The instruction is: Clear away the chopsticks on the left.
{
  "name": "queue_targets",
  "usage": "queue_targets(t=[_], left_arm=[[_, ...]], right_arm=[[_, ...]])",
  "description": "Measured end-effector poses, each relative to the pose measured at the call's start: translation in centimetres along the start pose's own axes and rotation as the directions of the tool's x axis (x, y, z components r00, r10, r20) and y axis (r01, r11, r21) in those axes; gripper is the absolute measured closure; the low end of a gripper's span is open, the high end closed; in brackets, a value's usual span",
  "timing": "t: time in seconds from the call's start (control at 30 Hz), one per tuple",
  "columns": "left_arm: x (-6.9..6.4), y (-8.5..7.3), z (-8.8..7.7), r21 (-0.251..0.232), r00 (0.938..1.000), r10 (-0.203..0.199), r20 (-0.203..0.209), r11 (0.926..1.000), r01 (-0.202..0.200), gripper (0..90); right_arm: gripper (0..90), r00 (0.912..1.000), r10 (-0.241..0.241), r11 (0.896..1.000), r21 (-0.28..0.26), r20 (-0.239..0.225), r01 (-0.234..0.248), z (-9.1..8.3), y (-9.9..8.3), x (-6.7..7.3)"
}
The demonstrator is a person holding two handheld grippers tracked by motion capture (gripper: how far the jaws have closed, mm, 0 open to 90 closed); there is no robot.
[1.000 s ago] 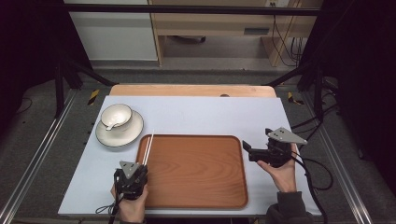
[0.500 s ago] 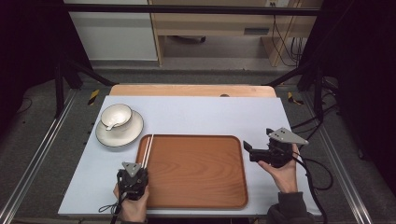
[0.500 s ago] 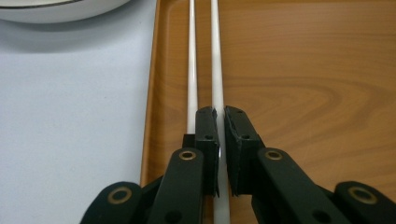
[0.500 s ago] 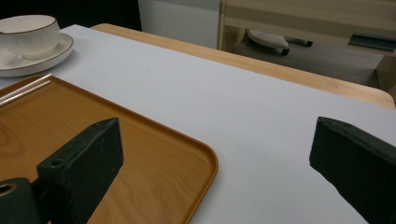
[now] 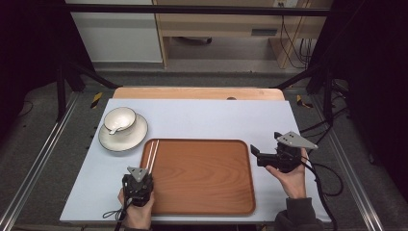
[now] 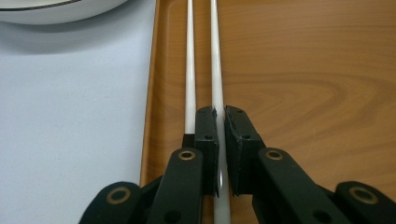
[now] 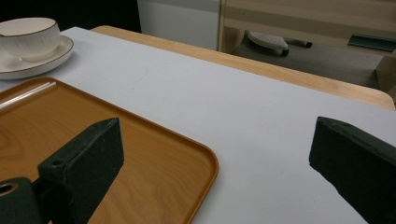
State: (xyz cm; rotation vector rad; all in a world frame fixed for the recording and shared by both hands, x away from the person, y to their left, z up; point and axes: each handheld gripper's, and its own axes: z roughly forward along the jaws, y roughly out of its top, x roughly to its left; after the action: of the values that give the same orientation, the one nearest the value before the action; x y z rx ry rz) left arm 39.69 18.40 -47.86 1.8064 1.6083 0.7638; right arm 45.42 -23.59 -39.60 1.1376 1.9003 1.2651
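Note:
Two white chopsticks [image 5: 151, 154] lie side by side along the left edge of a brown wooden tray [image 5: 202, 187]. My left gripper [image 5: 140, 179] sits at their near end. In the left gripper view, my left gripper [image 6: 219, 114] is shut on the right chopstick [image 6: 215, 56], which runs between the pads; the left chopstick [image 6: 190, 56] lies free beside the jaw. My right gripper [image 5: 254, 153] hovers at the tray's right edge, held in a hand. In the right gripper view, my right gripper [image 7: 224, 144] stands wide open with nothing between its jaws, above the tray corner [image 7: 154, 154].
A white bowl [image 5: 120, 119] with a spoon in it rests on a white plate [image 5: 123, 139] at the tray's far left, on the pale table cover [image 5: 216, 120]. The bowl [image 7: 29, 33] also appears far off in the right gripper view. Cables trail from both grippers.

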Motion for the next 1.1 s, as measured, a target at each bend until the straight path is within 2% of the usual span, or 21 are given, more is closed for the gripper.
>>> queue_targets(t=[0.3, 0.4, 0.5, 0.67, 0.7, 0.73, 0.83, 0.93, 0.97, 1.0, 1.03, 1.07, 1.1], left_arm=[[0.0, 0.1, 0.0, 0.001, 0.9999, 0.012, 0.006, 0.9999, -0.012, 80.6], [0.0, 0.1, -0.3, -0.004, 0.9991, 0.027, 0.034, 0.9996, -0.027, 76.0], [0.0, 0.2, -0.5, -0.014, 0.9987, 0.027, 0.044, 0.9996, -0.026, 72.9], [0.2, 1.0, -1.7, -0.065, 0.9934, 0.037, 0.108, 0.9974, -0.031, 68.1], [0.5, 1.4, -2.2, -0.090, 0.9884, 0.053, 0.143, 0.9952, -0.040, 65.0], [0.5, 1.4, -2.2, -0.090, 0.9884, 0.053, 0.143, 0.9952, -0.040, 63.5], [1.0, 2.3, -2.7, -0.116, 0.9787, 0.087, 0.186, 0.9910, -0.066, 60.4], [1.9, 3.4, -2.7, -0.127, 0.9650, 0.106, 0.240, 0.9889, -0.077, 53.7], [2.5, 4.1, -2.8, -0.141, 0.9521, 0.136, 0.274, 0.9850, -0.100, 52.0], [2.5, 4.1, -2.8, -0.141, 0.9521, 0.136, 0.274, 0.9850, -0.100, 50.0], [2.7, 4.5, -2.9, -0.155, 0.9438, 0.151, 0.294, 0.9819, -0.109, 48.1], [3.3, 5.2, -2.9, -0.162, 0.9251, 0.177, 0.336, 0.9784, -0.128, 46.0], [3.5, 5.5, -2.8, -0.166, 0.9177, 0.189, 0.349, 0.9764, -0.138, 43.5]], right_arm=[[3.4, 1.0000, -0.003, 1.000, 0.006, 0.002, 0.003, 0.2, -0.1, 0.1], [3.4, 1.0000, -0.001, 1.000, 0.006, 0.002, 0.001, 0.2, -0.1, 0.1], [3.4, 1.0000, -0.001, 1.000, 0.007, 0.002, 0.001, 0.2, -0.1, 0.1], [3.4, 1.0000, 0.002, 1.000, 0.004, 0.004, -0.002, 0.2, -0.1, 0.1], [3.4, 1.0000, 0.004, 1.000, 0.001, 0.006, -0.004, 0.1, 0.0, 0.1], [3.4, 1.0000, 0.004, 1.000, 0.001, 0.006, -0.004, 0.1, 0.0, 0.1], [3.3, 1.0000, 0.007, 1.000, -0.001, 0.006, -0.007, 0.0, 0.0, 0.0], [3.2, 0.9999, 0.011, 1.000, -0.007, 0.008, -0.011, -0.1, 0.1, 0.0], [3.2, 0.9999, 0.012, 1.000, -0.009, 0.009, -0.012, -0.2, 0.1, 0.0], [3.2, 0.9999, 0.012, 1.000, -0.009, 0.009, -0.012, -0.2, 0.1, 0.0], [3.2, 0.9998, 0.015, 1.000, -0.013, 0.009, -0.015, -0.2, 0.1, -0.1], [3.2, 0.9998, 0.016, 1.000, -0.012, 0.009, -0.016, -0.2, 0.1, -0.1], [3.2, 0.9998, 0.016, 1.000, -0.012, 0.009, -0.016, -0.2, 0.1, -0.1]])
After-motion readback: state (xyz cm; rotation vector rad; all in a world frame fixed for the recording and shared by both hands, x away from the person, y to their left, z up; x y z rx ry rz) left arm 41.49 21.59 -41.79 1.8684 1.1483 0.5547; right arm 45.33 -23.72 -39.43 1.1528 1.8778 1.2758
